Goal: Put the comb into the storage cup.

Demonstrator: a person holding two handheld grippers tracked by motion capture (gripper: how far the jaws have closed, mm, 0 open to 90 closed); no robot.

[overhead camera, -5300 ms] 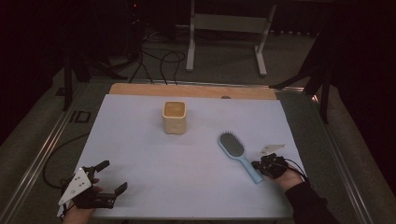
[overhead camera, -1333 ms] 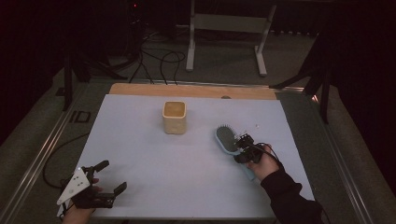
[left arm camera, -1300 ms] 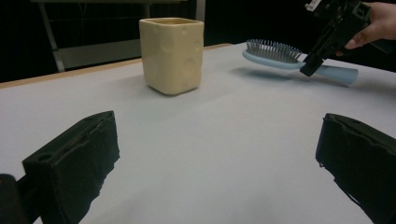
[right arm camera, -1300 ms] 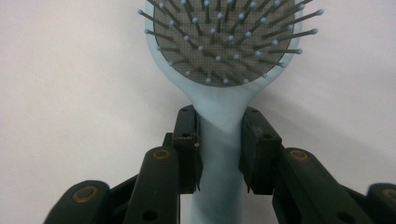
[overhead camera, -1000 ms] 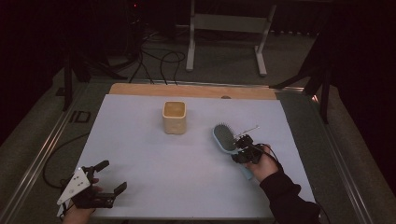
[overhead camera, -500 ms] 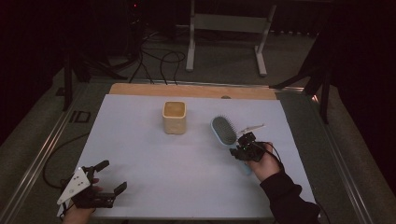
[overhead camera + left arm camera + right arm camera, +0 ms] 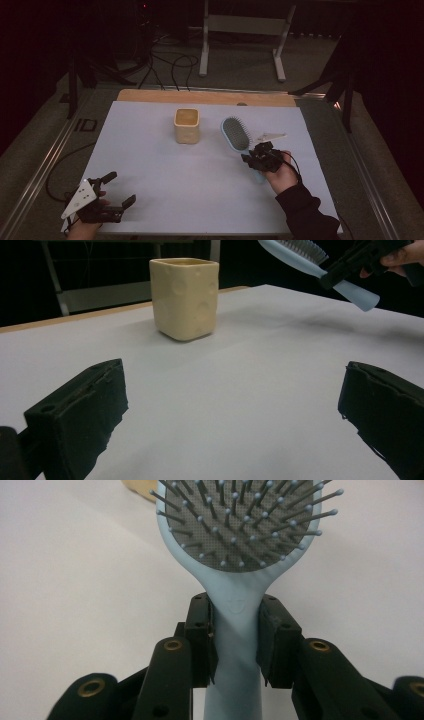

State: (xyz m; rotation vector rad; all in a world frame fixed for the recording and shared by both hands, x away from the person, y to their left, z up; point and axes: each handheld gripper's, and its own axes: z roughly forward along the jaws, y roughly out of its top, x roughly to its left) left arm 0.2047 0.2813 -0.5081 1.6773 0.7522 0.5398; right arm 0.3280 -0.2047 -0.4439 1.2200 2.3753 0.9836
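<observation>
The right gripper (image 7: 257,156) has gripped the hairbrush (image 7: 236,134) and lifted it off the table.

One light-blue hairbrush (image 7: 236,134), one cream cup (image 7: 187,125), two grippers, left (image 7: 111,194) and right (image 7: 251,156)

readable text: one marking only
marking: "ID", dark letters, seen in the high view
stands on: grey floor strip (image 7: 85,125) just left of the table's far left corner
hairbrush handle (image 7: 235,610): faint embossed mark near the neck, too soft to read
cup (image 7: 185,297): round dimples, no lettering
</observation>
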